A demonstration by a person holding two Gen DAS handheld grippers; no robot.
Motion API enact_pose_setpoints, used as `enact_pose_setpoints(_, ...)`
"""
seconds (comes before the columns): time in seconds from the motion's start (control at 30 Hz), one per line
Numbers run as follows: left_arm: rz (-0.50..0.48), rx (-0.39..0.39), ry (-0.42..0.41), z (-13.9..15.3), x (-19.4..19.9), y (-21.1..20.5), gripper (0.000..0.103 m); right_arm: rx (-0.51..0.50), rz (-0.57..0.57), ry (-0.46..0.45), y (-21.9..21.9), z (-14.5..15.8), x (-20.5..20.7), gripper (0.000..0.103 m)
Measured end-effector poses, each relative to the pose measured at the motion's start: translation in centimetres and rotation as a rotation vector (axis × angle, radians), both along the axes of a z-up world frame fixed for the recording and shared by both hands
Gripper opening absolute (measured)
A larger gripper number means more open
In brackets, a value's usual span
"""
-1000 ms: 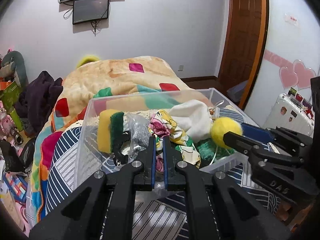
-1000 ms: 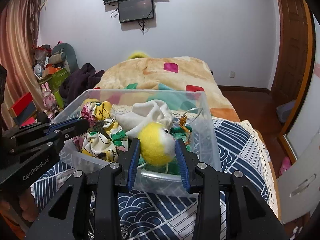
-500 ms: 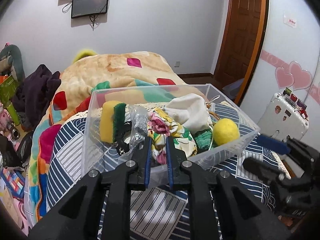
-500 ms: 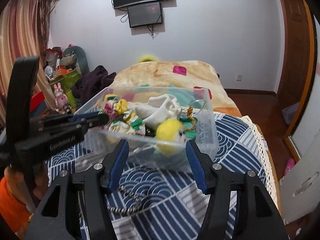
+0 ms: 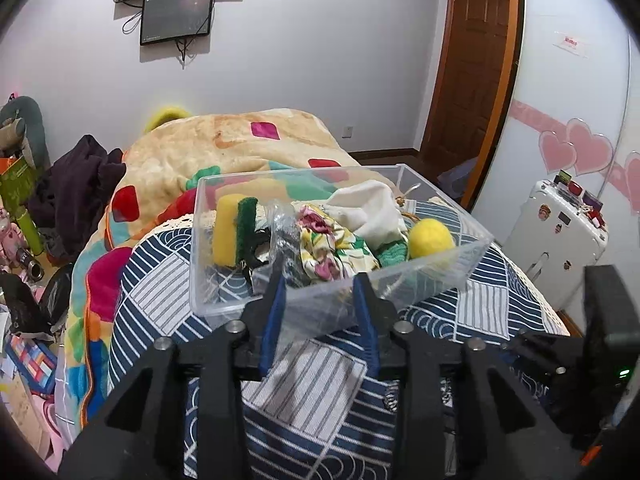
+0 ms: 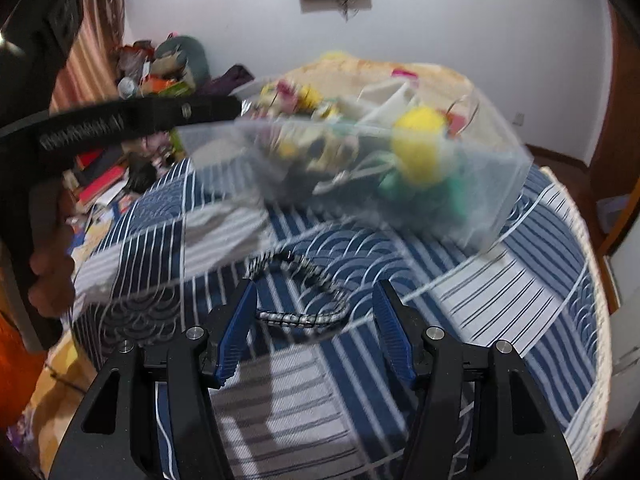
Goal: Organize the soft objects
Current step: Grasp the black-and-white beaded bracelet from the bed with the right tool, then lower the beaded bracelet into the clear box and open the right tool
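A clear plastic bin [image 5: 464, 258] stands on the bed and holds a yellow fuzzy ball [image 5: 430, 238], a floral cloth [image 5: 332, 246], a white cloth [image 5: 370, 210], a yellow-green sponge [image 5: 234, 230] and a crinkled plastic bag [image 5: 282, 220]. My left gripper [image 5: 318, 286] is open and empty, just short of the bin's near wall. In the blurred right wrist view the bin [image 6: 508, 184] and ball [image 6: 418, 148] lie ahead. My right gripper [image 6: 314, 294] is open and empty above a black-and-white braided cord [image 6: 304, 294] on the cover.
The bed has a blue-and-white patterned cover [image 5: 320, 392] and a colourful blanket [image 5: 224, 148] behind the bin. Dark clothes [image 5: 76, 196] and clutter lie at the left. A white suitcase [image 5: 560, 232] stands right. The left gripper's body [image 6: 120, 120] crosses the right wrist view.
My right gripper let go of the yellow ball into the bin, opened and pulled back over the braided cord. My left gripper opened and drew back from the bin.
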State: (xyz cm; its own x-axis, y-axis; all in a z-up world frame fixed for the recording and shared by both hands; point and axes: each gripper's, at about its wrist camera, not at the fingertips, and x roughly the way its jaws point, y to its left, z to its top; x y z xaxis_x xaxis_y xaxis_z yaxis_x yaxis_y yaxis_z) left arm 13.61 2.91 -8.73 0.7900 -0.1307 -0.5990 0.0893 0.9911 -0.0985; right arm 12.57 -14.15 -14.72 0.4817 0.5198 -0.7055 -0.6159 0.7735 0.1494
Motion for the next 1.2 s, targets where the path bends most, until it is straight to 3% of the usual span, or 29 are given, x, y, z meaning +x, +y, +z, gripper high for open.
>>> enact_pose_setpoints(0.2,-0.011,-0.011,-0.001,0.0,-1.3,-0.2,0.037,-0.020,0.017,-0.016,0.2,-0.7,-0.6,0.055)
enact_pose_setpoints(0.47,-0.015,-0.030,-0.001,-0.5,-3.3,-0.5,0.037,0.005,0.064,-0.020,0.8,-0.9,-1.6,0.012)
enact_pose_setpoints(0.6,-0.010,-0.033,-0.018,-0.5,-4.5,-0.4,0.038,0.013,0.055,-0.030,0.8,-0.6,-1.9,0.008)
enact_pose_setpoints(0.7,-0.002,-0.040,-0.041,-0.2,-5.0,-0.3,0.045,0.049,0.049,-0.039,0.5,0.5,-1.5,0.007)
enact_pose_setpoints(0.97,0.029,-0.069,-0.094,1.1,-5.7,0.7,0.052,0.092,0.014,-0.141,0.4,4.1,-1.0,0.007)
enact_pose_setpoints(1.2,0.056,-0.084,-0.128,1.6,-6.1,1.3,0.060,0.102,-0.071,-0.225,1.2,7.0,2.5,0.007)
